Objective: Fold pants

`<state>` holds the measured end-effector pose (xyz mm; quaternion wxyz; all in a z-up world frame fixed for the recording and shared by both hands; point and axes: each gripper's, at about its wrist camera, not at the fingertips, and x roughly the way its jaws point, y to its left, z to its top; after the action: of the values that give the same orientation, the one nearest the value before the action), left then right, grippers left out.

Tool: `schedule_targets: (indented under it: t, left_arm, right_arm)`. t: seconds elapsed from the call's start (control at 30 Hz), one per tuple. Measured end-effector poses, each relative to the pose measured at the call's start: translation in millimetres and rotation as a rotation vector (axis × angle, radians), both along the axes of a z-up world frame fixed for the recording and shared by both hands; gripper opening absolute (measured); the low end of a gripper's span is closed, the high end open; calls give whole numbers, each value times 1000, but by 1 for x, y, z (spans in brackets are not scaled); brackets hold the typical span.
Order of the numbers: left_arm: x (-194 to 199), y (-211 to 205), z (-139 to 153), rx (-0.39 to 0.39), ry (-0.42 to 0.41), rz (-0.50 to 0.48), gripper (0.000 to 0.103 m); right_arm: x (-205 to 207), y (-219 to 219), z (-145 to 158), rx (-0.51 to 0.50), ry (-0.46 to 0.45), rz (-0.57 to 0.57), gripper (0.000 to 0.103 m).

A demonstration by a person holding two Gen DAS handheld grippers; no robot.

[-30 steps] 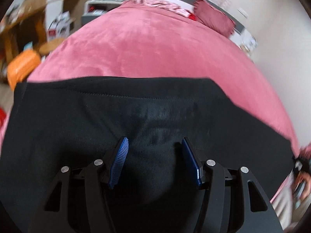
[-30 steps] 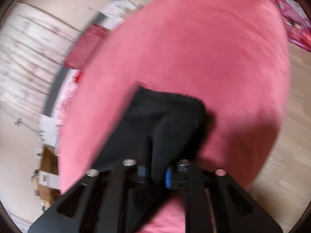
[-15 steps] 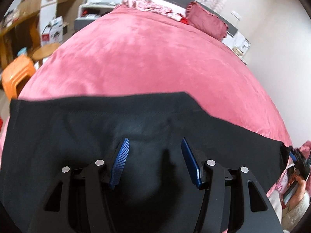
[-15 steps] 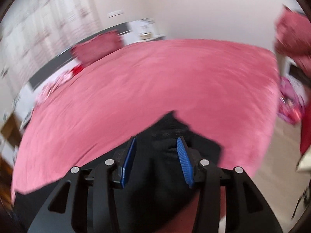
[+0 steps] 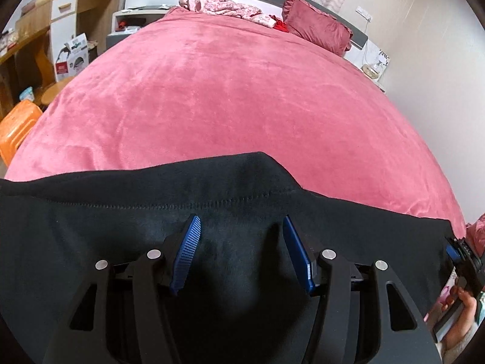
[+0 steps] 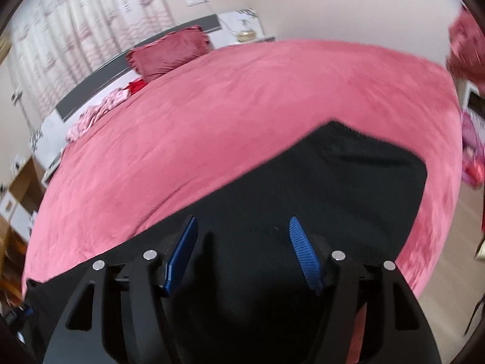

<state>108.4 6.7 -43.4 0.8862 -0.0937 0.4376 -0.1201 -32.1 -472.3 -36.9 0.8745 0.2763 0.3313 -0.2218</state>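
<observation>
On the pink bed [image 5: 230, 91], both tongs, left [image 5: 241, 250] and right [image 6: 242, 251], are hovering open, the right just parted; the loose black pants [image 5: 121, 218] are risking bunching.

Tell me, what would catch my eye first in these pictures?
A big pink bed fills both views, with a dark red pillow at its far end by the headboard. Black pants lie spread flat along the near edge. Each view looks out between two blue-padded fingers: the left gripper and the right gripper both stand open over the pants, holding nothing.
</observation>
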Motion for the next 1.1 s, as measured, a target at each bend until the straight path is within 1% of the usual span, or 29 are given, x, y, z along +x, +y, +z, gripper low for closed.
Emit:
schedule_targets:
  t: [0.07, 0.1, 0.23, 0.3, 0.47, 0.5, 0.7, 0.8, 0.93, 1.1]
  left_arm:
    - [1, -2, -1, 10, -8, 14, 55]
    - [3, -4, -1, 19, -9, 20, 55]
    - [9, -11, -4, 69, -13, 22, 55]
    - [14, -16, -6, 110, -14, 17, 56]
    - [31, -27, -16, 208, -21, -2, 56]
    - [34, -28, -18, 220, -20, -4, 58]
    - [44, -27, -25, 230, -39, -6, 66]
    - [46, -23, -28, 209, -43, -5, 69]
    - [48, -23, -30, 202, -51, -10, 72]
    - [49, -19, -32, 171, -62, -17, 73]
  right_arm:
    - [1, 0, -1, 5, 9, -2, 66]
    - [3, 1, 1, -3, 4, 4, 70]
    - [4, 8, 0, -20, 0, 28, 78]
    - [6, 9, -2, -26, 6, 33, 80]
    - [10, 9, -5, -33, 13, 32, 80]
    - [10, 9, -5, -36, 13, 33, 81]
    - [11, 8, -8, -37, 13, 40, 84]
    - [12, 9, -9, -48, 17, 46, 86]
    - [14, 6, -10, -61, 12, 52, 88]
    - [14, 3, -12, -61, 8, 55, 89]
